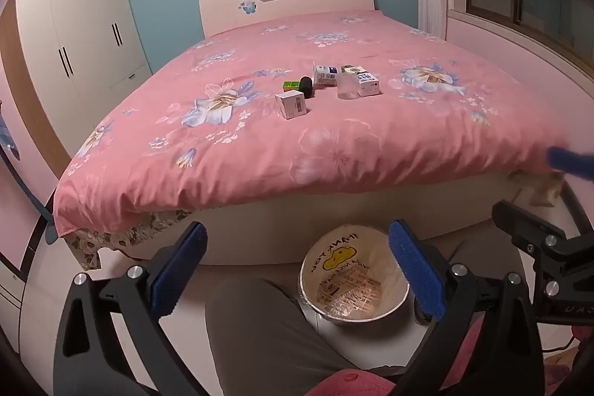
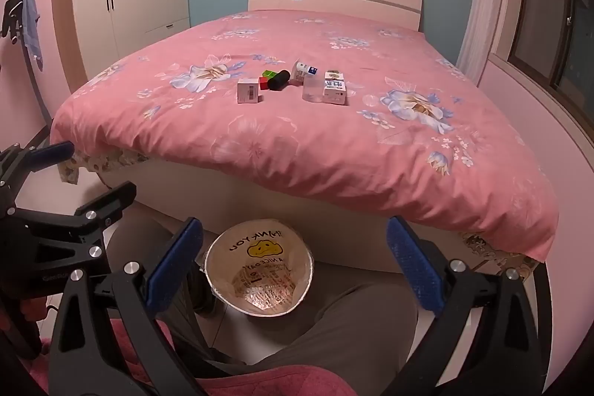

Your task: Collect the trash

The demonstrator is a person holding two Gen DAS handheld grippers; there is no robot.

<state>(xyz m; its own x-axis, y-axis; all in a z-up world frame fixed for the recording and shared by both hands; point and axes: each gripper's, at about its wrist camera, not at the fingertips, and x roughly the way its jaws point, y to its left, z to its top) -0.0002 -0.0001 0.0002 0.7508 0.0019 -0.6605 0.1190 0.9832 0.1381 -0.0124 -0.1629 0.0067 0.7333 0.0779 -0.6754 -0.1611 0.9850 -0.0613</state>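
box print [image 2: 334,88]: too small to read | right tongs [image 1: 571,166]: blurred, cut by edge | bin [image 1: 352,284]: base hidden

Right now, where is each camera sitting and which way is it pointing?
Left wrist: on the left gripper, open and empty, angled down toward the bed and its small boxes; a trouser leg shows, and the right gripper at the right edge.
Right wrist: on the right gripper, open and empty, facing the same bed; a leg shows, and the left gripper at the left.
Shared: bed, boxes, lined bin, wardrobe.
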